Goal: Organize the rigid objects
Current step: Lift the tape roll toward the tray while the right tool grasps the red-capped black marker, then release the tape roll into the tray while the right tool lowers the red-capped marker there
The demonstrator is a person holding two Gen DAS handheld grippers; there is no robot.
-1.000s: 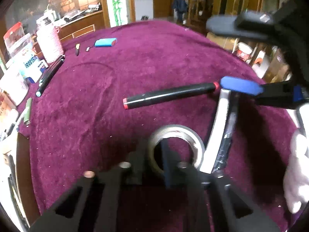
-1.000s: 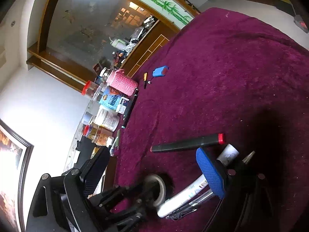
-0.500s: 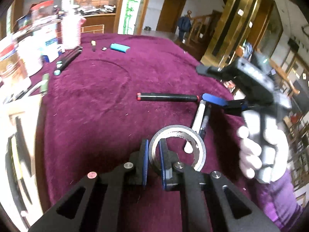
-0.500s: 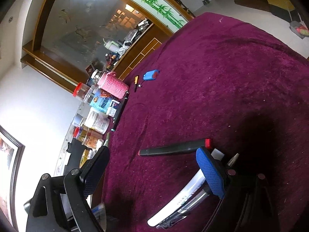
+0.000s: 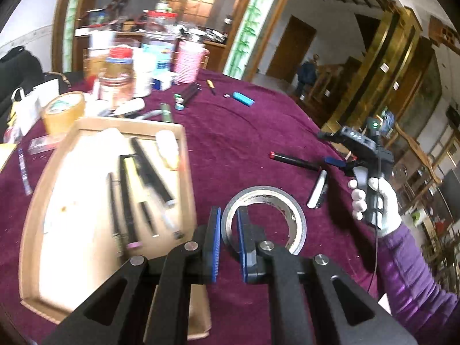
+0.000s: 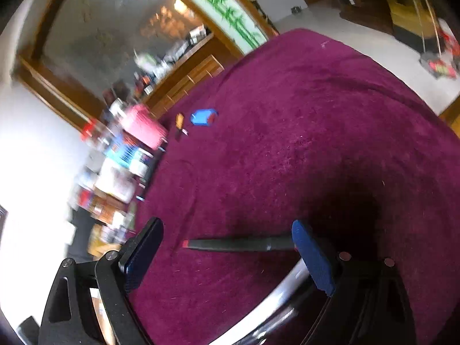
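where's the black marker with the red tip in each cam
Left wrist view: black marker lies right of centre on the cloth, just before the right gripper.
Right wrist view: black marker lies low in the centre, between the open fingers.
Shared landmark: the blue lighter.

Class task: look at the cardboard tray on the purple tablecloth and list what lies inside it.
Inside the cardboard tray lie several dark pens or markers and a pale roll-shaped object. Motion blur hides details, and the left gripper covers the tray's near corner.
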